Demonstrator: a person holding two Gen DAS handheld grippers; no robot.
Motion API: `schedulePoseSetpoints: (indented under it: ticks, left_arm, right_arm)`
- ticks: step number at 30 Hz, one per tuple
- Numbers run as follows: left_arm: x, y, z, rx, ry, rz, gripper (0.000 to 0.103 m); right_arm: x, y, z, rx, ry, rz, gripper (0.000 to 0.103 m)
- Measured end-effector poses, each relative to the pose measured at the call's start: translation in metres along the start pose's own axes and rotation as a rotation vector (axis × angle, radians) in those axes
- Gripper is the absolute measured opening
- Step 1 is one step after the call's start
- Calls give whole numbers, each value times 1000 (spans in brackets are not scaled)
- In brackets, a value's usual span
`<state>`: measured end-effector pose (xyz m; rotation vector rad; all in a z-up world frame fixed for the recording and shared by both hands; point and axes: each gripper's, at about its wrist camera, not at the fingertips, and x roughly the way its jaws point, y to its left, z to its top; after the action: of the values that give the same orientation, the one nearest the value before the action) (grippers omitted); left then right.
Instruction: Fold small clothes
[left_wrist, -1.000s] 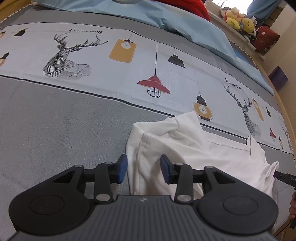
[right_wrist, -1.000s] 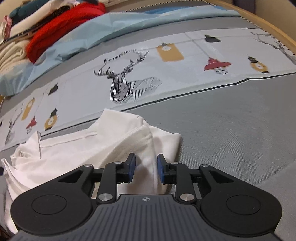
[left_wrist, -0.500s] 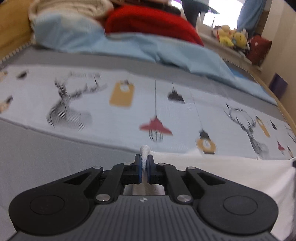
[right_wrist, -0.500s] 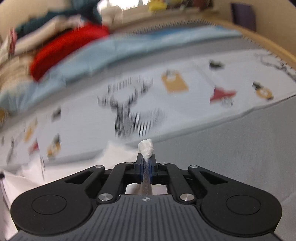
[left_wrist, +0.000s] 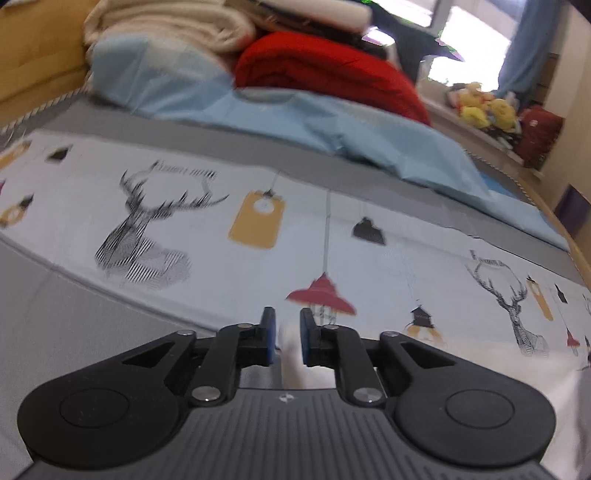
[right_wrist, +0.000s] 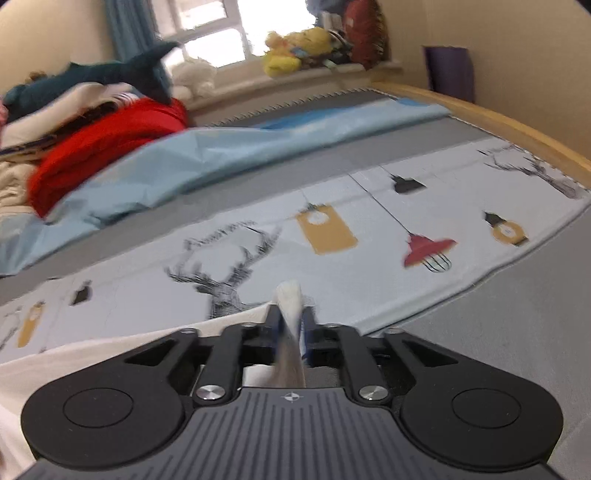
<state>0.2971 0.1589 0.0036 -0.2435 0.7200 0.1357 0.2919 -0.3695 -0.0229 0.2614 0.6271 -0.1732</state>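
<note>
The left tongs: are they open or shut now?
Open. A clear gap separates the blue pads of the left tongs; the white garment shows in it, not pinched.

the bed (left_wrist: 92, 325) has a grey cover with a pale printed band (left_wrist: 207, 221) of deer and lamps. on it lie a white garment (left_wrist: 491, 365), a light blue sheet (right_wrist: 207, 162) and a red blanket (left_wrist: 332, 70).

Open printed bedspread (left_wrist: 207, 229) lies ahead of both grippers, unobstructed. Farther back, a crumpled light-blue sheet (left_wrist: 332, 129) crosses the bed, backed by a red blanket (left_wrist: 325, 74) and stacked bedding (left_wrist: 166, 26). The wooden bed frame (right_wrist: 517, 122) bounds the right side.
</note>
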Motion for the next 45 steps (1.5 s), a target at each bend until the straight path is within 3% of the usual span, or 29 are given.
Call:
schedulePoseSetpoints:
  ticks: [4, 7, 9, 10, 12, 14, 18, 20, 23, 24, 25, 29, 31, 34, 35, 38, 41, 43, 44, 45]
  left_arm:
    - [3, 15, -4, -47, 98, -109, 16]
    - [6, 11, -15, 13, 166, -180, 16]
    - [12, 5, -24, 52, 244, -236, 16]
    - [20, 0, -32, 93, 307, -231, 16]
    - [35, -9, -52, 218, 414, -106, 12]
    - [29, -12, -54, 243, 401, -89, 12]
    - [7, -8, -48, 204, 377, -157, 13]
    - [1, -7, -52, 240, 393, -164, 13]
    - [5, -5, -71, 318, 536, -150, 15]
    - [6, -5, -76, 362, 560, -114, 29]
    - [2, -3, -79, 376, 567, -101, 32]
    - [-17, 14, -73, 248, 600, -171, 33]
    - [-25, 13, -79, 279, 617, -184, 33]
    - [-28, 10, -96, 359, 684, -166, 33]
    - [-28, 9, -102, 392, 702, -151, 30]
    - [-33, 7, -109, 436, 720, -157, 6]
    - [-42, 8, -106, 445, 695, -169, 5]
    - [-50, 9, -104, 450, 679, -184, 4]
    - [-53, 11, -102, 448, 673, -191, 4]
    - [-53, 14, -100, 437, 670, -199, 4]
  right_arm:
    - [0, -8, -4, 21, 52, 55, 24]
    - [3, -7, -14, -33, 153, 133, 24]
    - [8, -3, -25, -91, 236, 138, 23]
    - [14, -1, -33, -144, 290, 101, 23]
    - [23, -1, -46, -206, 373, 23, 21]
    - [16, -5, -42, -172, 352, 27, 21]
    - [-9, -6, -31, -143, 289, 93, 22]
    - [-16, -5, -34, -184, 325, 145, 22]
    - [-20, -10, -50, -231, 446, 177, 24]
    - [-21, -13, -55, -264, 474, 149, 24]
    - [-25, -17, -60, -283, 492, 132, 25]
    - [-51, -33, -58, -218, 461, 149, 27]
    - [-61, -38, -60, -215, 467, 175, 27]
    - [-67, -38, -73, -262, 549, 200, 27]
    - [-68, -35, -79, -302, 562, 192, 27]
    - [-70, -32, -86, -360, 594, 179, 27]
    - [-73, -37, -87, -347, 634, 179, 27]
    - [-77, -40, -87, -338, 646, 199, 16]
    - [-78, -42, -87, -341, 652, 210, 5]
    - [-79, -41, -87, -348, 650, 219, 5]
